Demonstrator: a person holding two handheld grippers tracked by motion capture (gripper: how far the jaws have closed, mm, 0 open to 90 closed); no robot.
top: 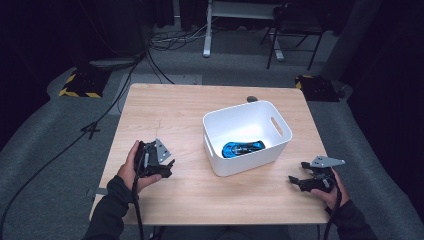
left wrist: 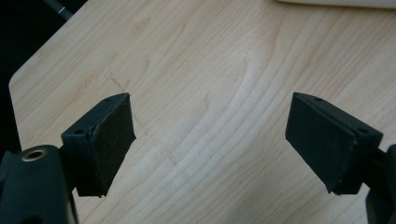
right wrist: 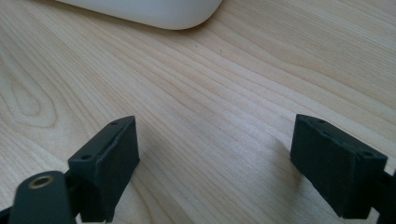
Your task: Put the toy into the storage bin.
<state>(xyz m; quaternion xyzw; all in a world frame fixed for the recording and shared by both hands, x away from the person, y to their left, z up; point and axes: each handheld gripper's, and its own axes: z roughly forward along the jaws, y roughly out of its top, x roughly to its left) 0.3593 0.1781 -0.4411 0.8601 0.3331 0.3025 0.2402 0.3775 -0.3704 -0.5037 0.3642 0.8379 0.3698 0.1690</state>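
A wooden tabletop point(top: 175, 107) fills the frame's centre. Right of centre sits a white bin point(top: 246, 137) holding a blue toy car point(top: 242, 148). Lower left, the left tool point(top: 167, 168) is released and empty; lower right, the right tool point(top: 295, 181) likewise.

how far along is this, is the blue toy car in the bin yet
Done: the blue toy car already lies inside the white bin. In hand: nothing; the left gripper and right gripper both hang open over bare table, either side of the bin. Left: apparently nothing else on the table waits to go in.
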